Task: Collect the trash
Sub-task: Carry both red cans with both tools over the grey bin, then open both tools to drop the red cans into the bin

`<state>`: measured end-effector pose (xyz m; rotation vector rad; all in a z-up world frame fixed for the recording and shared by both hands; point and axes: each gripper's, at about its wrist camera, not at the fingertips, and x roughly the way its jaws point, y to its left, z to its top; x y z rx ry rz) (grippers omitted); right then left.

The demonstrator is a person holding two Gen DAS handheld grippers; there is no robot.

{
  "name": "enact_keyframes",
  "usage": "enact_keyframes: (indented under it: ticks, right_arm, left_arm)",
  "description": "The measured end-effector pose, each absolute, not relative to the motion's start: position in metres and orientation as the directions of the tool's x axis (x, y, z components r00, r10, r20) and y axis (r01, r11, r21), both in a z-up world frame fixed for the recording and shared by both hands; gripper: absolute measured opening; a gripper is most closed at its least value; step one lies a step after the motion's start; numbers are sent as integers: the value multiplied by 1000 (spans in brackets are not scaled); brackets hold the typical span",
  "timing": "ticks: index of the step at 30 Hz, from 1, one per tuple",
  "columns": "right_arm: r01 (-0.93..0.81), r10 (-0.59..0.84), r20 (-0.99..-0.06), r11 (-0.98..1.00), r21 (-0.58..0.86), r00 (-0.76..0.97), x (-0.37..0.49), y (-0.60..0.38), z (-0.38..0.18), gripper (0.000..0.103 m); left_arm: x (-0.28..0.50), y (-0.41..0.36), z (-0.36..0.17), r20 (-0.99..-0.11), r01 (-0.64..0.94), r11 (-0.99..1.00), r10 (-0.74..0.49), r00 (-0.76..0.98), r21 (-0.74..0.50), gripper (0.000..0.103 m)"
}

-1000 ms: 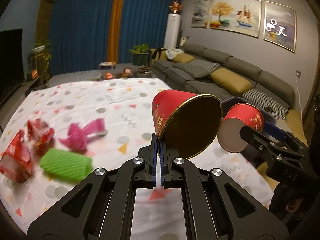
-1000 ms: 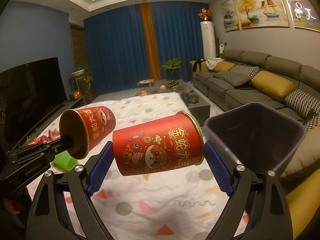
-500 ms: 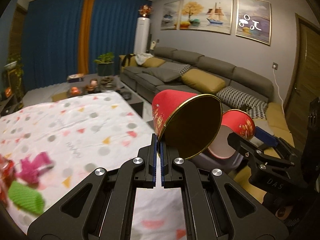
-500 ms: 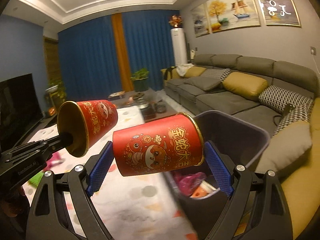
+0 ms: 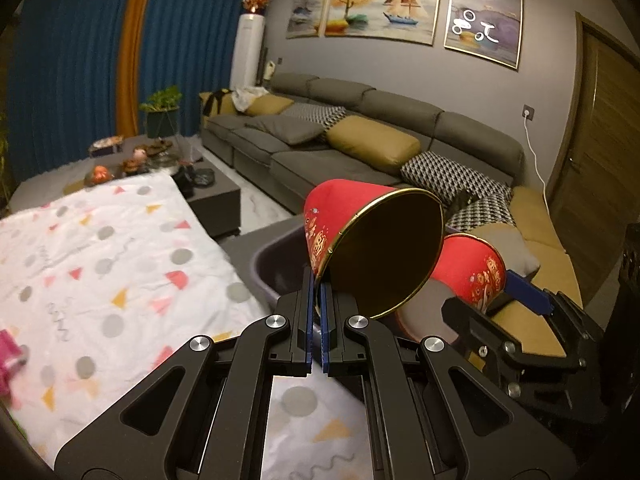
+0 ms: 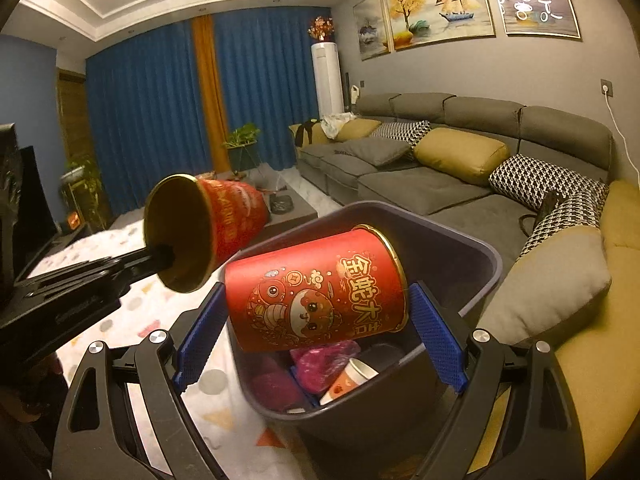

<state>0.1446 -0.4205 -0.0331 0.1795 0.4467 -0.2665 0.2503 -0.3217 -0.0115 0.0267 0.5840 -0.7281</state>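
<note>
My left gripper (image 5: 318, 286) is shut on the rim of a red cup with a gold inside (image 5: 380, 252), held on its side over the near edge of a dark bin (image 5: 272, 258). My right gripper (image 6: 316, 286) is shut on a red can with cartoon print (image 6: 316, 288), gripped end to end between the blue pads (image 6: 436, 340) and tilted above the bin's (image 6: 460, 236) open mouth. From the right wrist, the left gripper (image 6: 164, 258) and its cup (image 6: 208, 228) hang just left of the can. Pink wrappers (image 6: 324, 362) and a paper cup (image 6: 352, 376) lie inside the bin.
A table with a white patterned cloth (image 5: 100, 264) lies left of the bin, with a pink wrapper (image 5: 8, 360) at its left edge. A long grey sofa with cushions (image 5: 360, 144) runs behind and right of the bin. A low coffee table (image 5: 208, 192) stands beyond.
Both grippers have swung right with their red containers, from over the table to over the bin. The bin's contents now show under the can. Neither grip has changed.
</note>
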Motion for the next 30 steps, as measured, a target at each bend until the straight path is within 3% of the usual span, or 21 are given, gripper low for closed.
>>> enact_keyframes:
  ticks: [26, 29, 30]
  right_arm:
    - [300, -222, -498, 951, 81, 838, 152, -425, -46, 86]
    - [312, -231, -501, 946, 83, 834, 150, -424, -45, 87]
    - [313, -230, -502, 946, 86, 834, 150, -424, -45, 87]
  left_arm:
    - [277, -346, -39, -554, 646, 713, -664, 502, -271, 4]
    - [280, -338, -40, -549, 616, 746, -636, 542, -255, 34]
    - [281, -333, -40, -544, 603, 755, -630, 555, -259, 52]
